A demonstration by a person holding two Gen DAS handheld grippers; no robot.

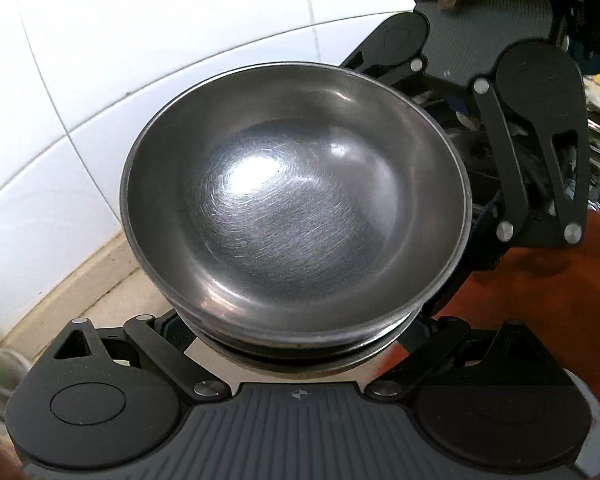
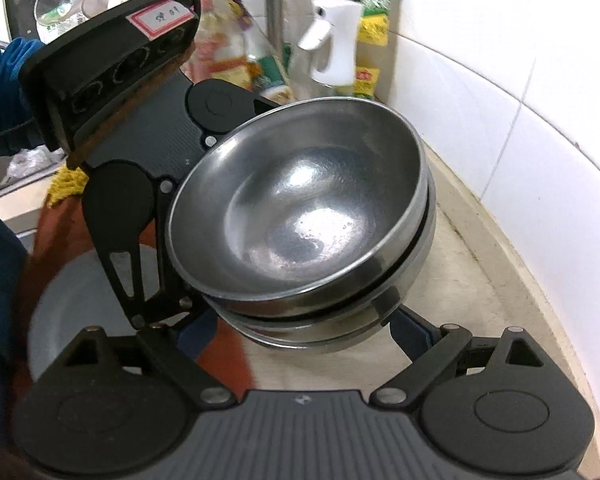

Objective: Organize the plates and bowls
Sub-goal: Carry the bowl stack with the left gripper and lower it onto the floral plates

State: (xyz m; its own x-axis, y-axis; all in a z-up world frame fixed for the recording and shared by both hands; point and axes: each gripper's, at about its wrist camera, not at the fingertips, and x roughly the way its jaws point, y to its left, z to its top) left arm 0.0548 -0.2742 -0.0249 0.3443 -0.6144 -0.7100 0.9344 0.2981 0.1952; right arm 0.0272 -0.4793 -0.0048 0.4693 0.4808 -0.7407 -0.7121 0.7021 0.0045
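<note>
2 grippers, left (image 1: 296,344) and right (image 2: 300,320), each clamp the stacked steel bowls (image 1: 296,200) above the counter (image 2: 480,280).

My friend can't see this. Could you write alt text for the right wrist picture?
A stack of steel bowls is clamped between two black claws, the right claw below and the left claw beside it. Behind are a white spray bottle and white wall tiles.

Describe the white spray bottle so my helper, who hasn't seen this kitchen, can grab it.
Start at the white tiled wall behind the counter, where bottles crowd the back corner. The spray bottle stands there, beyond the stacked steel bowls. Alone among its colourfully labelled neighbours, it has a plain white trigger head.
</note>
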